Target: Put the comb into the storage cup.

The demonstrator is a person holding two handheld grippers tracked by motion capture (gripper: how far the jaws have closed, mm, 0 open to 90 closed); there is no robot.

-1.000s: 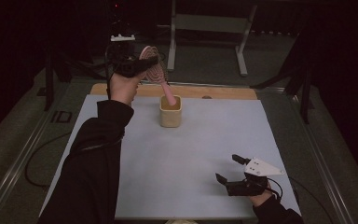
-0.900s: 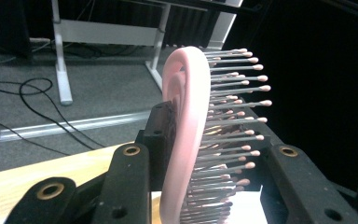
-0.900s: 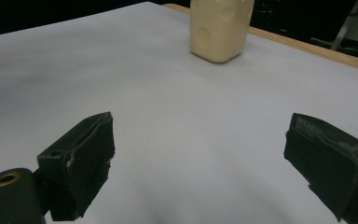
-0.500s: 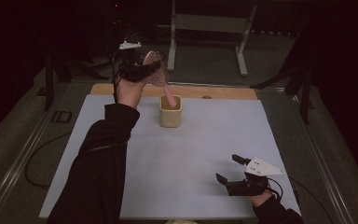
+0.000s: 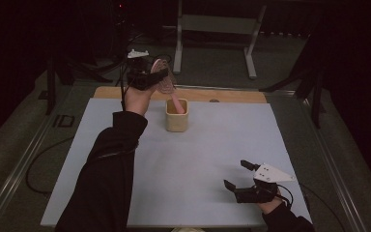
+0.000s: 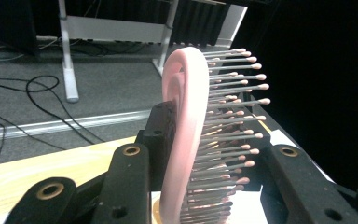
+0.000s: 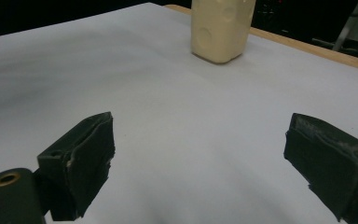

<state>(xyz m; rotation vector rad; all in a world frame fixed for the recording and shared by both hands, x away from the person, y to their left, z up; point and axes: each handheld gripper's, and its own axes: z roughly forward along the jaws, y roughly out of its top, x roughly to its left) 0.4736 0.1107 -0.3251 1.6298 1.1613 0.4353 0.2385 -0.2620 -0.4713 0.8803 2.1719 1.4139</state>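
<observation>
My left gripper [image 5: 155, 73] is raised above the far left of the table, shut on the head of a pink hairbrush [image 5: 164, 81]. The brush's handle slants down into a cream cup [image 5: 177, 116] that stands on the white sheet near the far edge. In the left gripper view the pink hairbrush [image 6: 191, 140] fills the space between the black jaws, with its bristles pointing right. My right gripper [image 5: 238, 176] rests low near the front right of the table, open and holding nothing. The right gripper view shows the cream cup [image 7: 220, 29] far ahead of its spread jaws.
A white sheet [image 5: 198, 164] covers the table, with a wooden strip [image 5: 232, 95] bare along the far edge. A metal stand [image 5: 212, 29] and cables lie on the floor behind the table. Metal rails run along both sides of the table.
My left gripper has lifted and shifted slightly right with the hairbrush, which now stands steeper over the cup. The right gripper has not moved.
</observation>
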